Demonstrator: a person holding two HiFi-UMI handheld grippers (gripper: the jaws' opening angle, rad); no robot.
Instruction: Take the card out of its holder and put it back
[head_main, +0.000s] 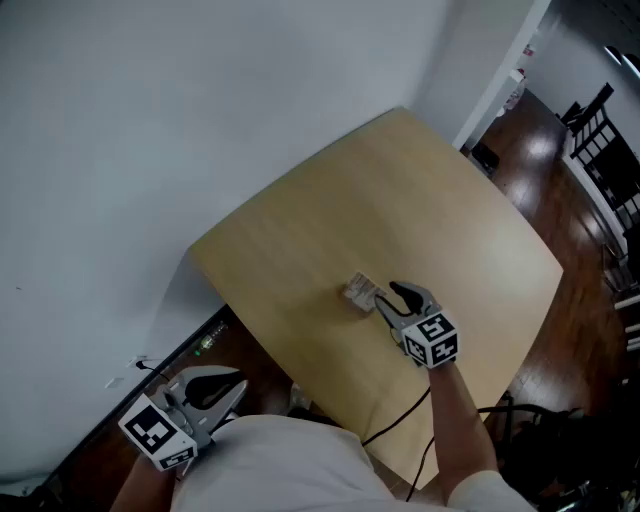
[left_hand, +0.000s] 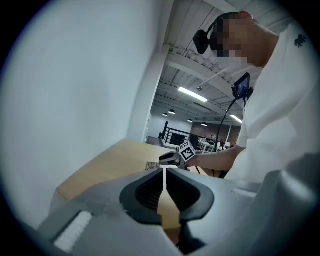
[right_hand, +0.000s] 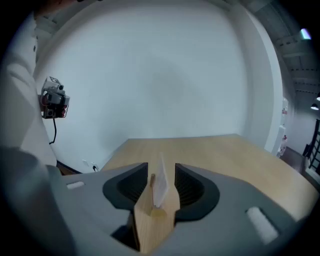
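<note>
One thin white card (right_hand: 160, 186) stands edge-on in its one small holder (right_hand: 158, 211) on the light wooden table (head_main: 450, 230). My right gripper (head_main: 384, 299) is at the holder, jaws apart either side of the card without pressing it. My left gripper (head_main: 236, 390), jaws together and empty, hangs off the table's edge.

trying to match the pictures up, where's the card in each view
Head view: card mid-table, just ahead of the right tool.
Left gripper view: card small, centre, left of that tool.
Right gripper view: card edge-on between the open jaws.
Shared landmark: the wooden table.
</note>
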